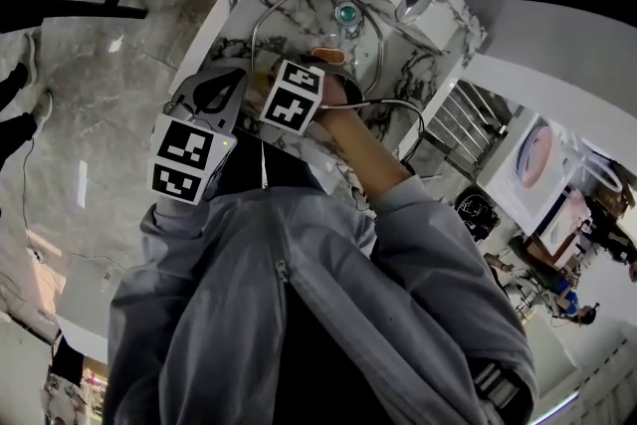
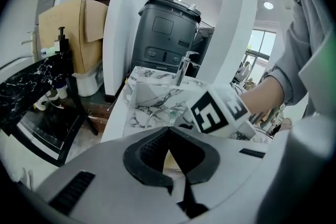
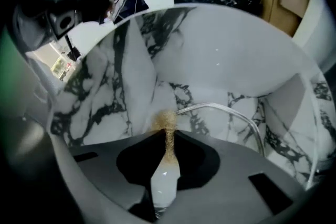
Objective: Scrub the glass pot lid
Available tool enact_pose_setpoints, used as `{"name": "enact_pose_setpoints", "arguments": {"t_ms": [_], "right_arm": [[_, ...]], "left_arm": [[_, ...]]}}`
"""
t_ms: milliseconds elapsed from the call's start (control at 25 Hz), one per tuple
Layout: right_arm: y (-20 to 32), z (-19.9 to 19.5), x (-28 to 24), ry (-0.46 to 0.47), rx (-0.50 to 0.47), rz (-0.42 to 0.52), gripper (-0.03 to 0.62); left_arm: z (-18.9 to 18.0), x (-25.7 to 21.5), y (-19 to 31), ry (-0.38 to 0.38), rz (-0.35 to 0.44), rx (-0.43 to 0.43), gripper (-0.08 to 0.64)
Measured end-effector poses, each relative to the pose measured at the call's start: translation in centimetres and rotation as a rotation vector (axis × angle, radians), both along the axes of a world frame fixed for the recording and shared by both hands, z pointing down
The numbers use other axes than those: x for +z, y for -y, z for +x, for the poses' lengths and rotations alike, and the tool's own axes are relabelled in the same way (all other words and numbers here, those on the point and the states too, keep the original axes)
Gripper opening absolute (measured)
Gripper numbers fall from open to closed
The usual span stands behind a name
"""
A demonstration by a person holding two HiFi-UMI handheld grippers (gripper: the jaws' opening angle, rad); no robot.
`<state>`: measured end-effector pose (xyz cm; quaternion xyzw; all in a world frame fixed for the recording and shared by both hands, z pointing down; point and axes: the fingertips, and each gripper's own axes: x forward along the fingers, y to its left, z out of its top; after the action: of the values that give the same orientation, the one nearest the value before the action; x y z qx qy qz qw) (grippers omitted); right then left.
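Your right tongs (image 3: 167,136) clamp a gold-mesh scrubber (image 3: 166,168) (handle seen only in the right gripper view); your left tongs (image 2: 169,131) stand shut.

Left gripper (image 2: 169,129) up front, jaws closed tip to tip over the marble sink (image 2: 137,98); a marker cube (image 2: 218,111) just beyond, faucet (image 2: 184,66) behind.

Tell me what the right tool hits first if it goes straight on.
The scrubber in the right tool leads; it likely meets the glass lid at its rim, or the marble sink behind. Depth unclear.
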<state>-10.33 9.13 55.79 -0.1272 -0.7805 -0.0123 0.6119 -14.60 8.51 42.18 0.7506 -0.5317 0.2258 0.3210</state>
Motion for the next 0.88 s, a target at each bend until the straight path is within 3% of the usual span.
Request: {"name": "enact_pose_setpoints", "arguments": {"t_ms": [200, 440, 880], "right_arm": [[7.9, -0.5, -3.4, 0.085, 0.135, 0.124, 0.060], [15.9, -1.0, -1.5, 0.039, 0.179, 0.270, 0.060], [20.3, -1.6, 1.9, -0.017, 0.200, 0.289, 0.060]], "left_arm": [[0.5, -0.3, 0.9, -0.008, 0.011, 0.017, 0.014], [1.8, -0.2, 2.1, -0.019, 0.012, 0.062, 0.014], [2.2, 1.0, 3.2, -0.040, -0.010, 0.095, 0.014]]}}
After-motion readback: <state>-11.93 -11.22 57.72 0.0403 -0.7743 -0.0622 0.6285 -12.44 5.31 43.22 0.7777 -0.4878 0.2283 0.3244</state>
